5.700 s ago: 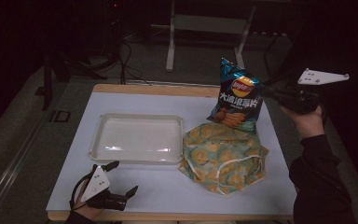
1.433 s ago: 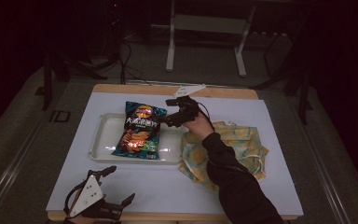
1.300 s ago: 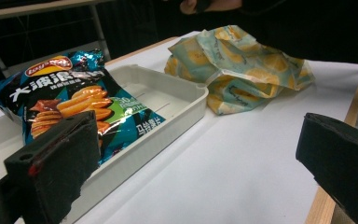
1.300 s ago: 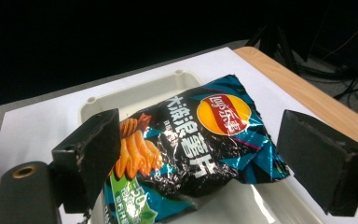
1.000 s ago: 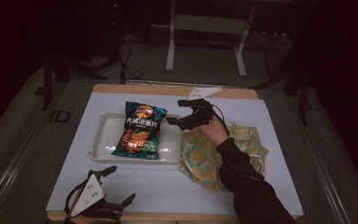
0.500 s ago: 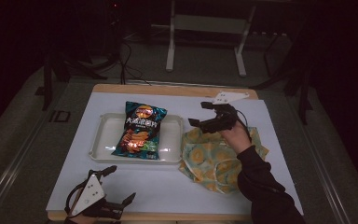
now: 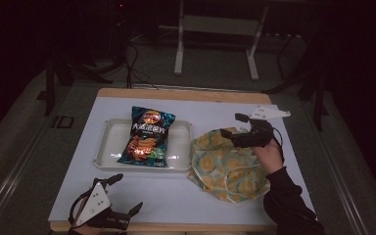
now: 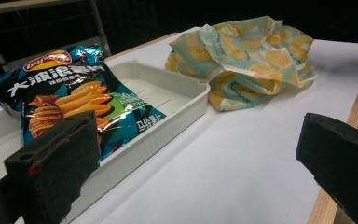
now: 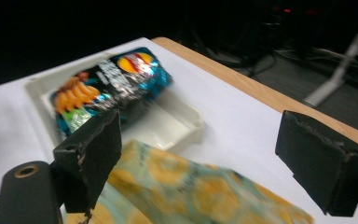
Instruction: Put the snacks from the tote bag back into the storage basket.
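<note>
A blue bag of chips [image 7: 147, 137] lies flat in the white tray [image 7: 106, 147], with its top leaning on the far rim. Right of the tray sits a crumpled cloth bag [image 7: 227, 170] printed with teal and yellow lemons. My right gripper [image 7: 231, 125] hovers open over the cloth's far edge, pointing left at the tray, with nothing between its jaws. My left gripper [image 7: 127, 192] rests open at the table's near left edge. In the left gripper view the chips [image 8: 65, 98], tray [image 8: 186, 100] and cloth [image 8: 247, 60] lie ahead. The right gripper view shows the chips [image 9: 107, 84] beyond the cloth [image 9: 191, 186].
The white tabletop [image 7: 215, 110] has a wooden edge at the back. Metal stand legs [image 7: 178, 54] and cables lie on the dark floor behind the table. Bare table surface lies in front of the tray, between it and my left gripper.
The right gripper brought the chips from the right into the tray, let go, and has drawn back rightward over the cloth bag. The left gripper has stayed put.
</note>
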The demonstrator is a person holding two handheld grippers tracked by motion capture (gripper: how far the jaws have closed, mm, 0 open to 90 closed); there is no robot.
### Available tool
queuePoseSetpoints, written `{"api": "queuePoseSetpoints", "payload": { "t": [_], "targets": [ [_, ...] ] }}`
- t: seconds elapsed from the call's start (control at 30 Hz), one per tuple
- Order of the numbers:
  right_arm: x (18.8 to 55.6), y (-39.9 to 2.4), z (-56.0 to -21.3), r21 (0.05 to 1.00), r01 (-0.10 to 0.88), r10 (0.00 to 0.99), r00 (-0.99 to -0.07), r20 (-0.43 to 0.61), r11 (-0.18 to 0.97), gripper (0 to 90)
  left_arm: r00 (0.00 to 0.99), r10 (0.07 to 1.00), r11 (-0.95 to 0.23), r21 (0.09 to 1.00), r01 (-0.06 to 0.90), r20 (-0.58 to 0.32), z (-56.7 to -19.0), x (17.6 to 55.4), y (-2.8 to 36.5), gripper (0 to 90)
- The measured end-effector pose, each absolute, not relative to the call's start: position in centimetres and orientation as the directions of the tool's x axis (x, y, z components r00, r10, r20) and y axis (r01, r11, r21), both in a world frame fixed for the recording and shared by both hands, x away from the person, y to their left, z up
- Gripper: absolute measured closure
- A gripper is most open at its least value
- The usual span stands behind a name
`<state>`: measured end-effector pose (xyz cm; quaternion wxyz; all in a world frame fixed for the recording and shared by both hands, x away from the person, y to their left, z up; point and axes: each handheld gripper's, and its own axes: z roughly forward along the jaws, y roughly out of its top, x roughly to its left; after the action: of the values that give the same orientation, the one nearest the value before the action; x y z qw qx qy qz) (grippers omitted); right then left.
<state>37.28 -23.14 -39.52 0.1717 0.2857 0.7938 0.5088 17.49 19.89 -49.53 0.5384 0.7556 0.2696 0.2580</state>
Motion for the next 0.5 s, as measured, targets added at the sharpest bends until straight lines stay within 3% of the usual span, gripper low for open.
{"api": "queuePoseSetpoints", "payload": {
  "t": [0.5],
  "targets": [
    [34.3,-27.8,-41.7,0.909,0.325,0.737,-0.676,0.030,0.261,14.3,0.721,0.686,-0.275,0.953,0.130,0.100,-49.6,17.5,19.8,0.2]
  ]
}}
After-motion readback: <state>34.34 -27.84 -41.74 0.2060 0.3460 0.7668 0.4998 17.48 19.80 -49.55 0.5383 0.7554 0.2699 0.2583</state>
